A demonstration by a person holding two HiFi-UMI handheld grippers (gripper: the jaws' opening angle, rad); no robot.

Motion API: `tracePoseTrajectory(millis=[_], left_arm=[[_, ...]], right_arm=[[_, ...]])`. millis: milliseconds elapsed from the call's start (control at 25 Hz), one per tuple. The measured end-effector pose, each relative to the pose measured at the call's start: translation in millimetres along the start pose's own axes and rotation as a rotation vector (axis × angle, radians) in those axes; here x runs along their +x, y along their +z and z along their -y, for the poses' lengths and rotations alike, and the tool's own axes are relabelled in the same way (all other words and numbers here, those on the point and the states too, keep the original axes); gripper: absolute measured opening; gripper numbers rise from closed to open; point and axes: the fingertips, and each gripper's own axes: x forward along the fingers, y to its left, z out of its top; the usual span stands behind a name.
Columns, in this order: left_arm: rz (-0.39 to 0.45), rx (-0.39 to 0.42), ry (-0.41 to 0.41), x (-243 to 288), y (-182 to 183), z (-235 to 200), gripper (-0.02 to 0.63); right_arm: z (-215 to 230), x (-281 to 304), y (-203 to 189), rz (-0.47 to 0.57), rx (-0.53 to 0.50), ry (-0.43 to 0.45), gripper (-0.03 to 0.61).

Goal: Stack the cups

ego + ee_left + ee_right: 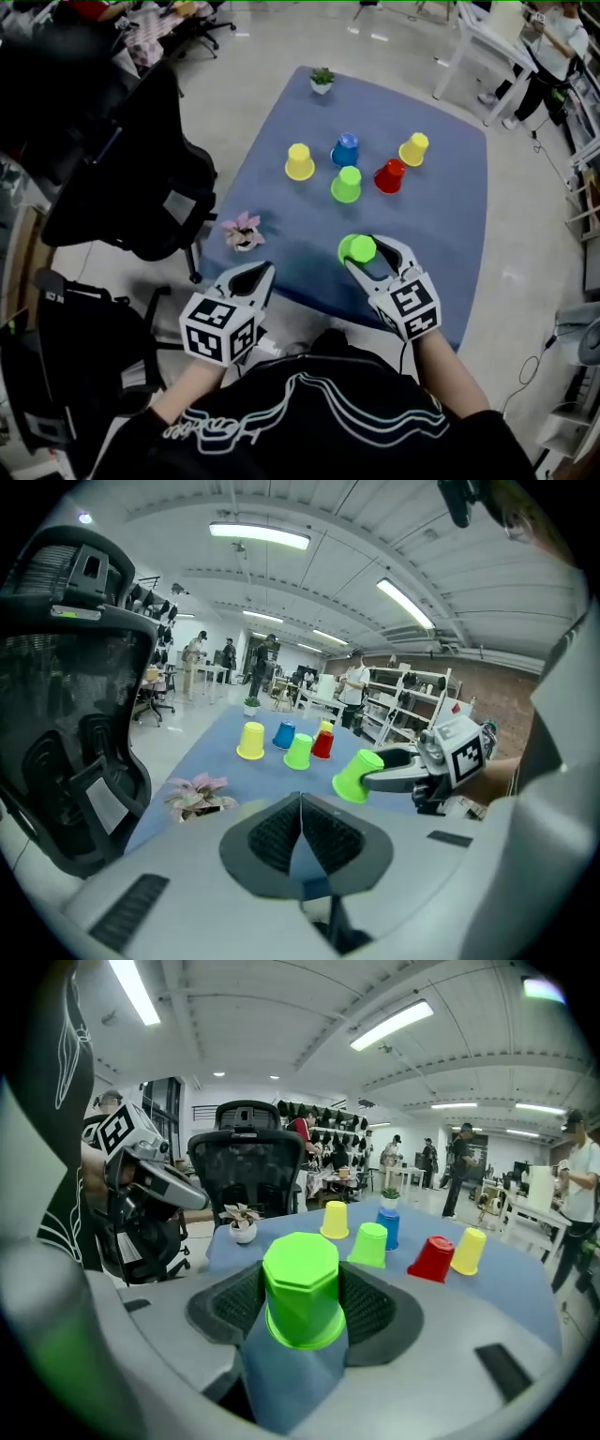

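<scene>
- Since stacking needs a flat base, the blue table [441,234] serves as the work surface, and every loose cup stands on its far half, well away from the near edge.
- A black office chair [131,183] stands beside the table's left side, apart from both arms, so it should not hinder a reach.
- The right gripper [367,255] is clamped on a green cup [357,248], its jaws wide apart on the cup's sides. The cup hangs over the near part of the table with its mouth facing forward and down, ready to slip over another upturned cup.
- The left gripper [255,274] has its jaws pressed together on nothing. It hangs at the table's near-left edge, probably just kept out of the way.
- Five cups stand bottom-up in a loose cluster: yellow cup [299,161], blue cup [346,149], second green cup [346,184], red cup [389,175] and far yellow cup [413,148]. Inverted like this, each offers a seat for the next.
- A pink plant [243,231] and a small green plant [322,79] sit at the table's margins and likely play no part in the stacking.
</scene>
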Motion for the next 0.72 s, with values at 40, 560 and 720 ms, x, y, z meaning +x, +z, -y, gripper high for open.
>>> tracePoseTrajectory(millis=[40,560,720], left_arm=[[0.003,-0.01,0.005,-2,0,-3,0.026],[0.038,-0.12,0.092,-24,-3,-43,0.026],[0.033,-0.137,0.109,-26,-8,-49,0.026]], right_arm=[[-3,5,2,0.0,-0.007,0.012,0.261],[-33,68,4,-0.028,-0.062,0.136,0.261],[-37,79,-1,-0.042,-0.062,0.156,0.261]])
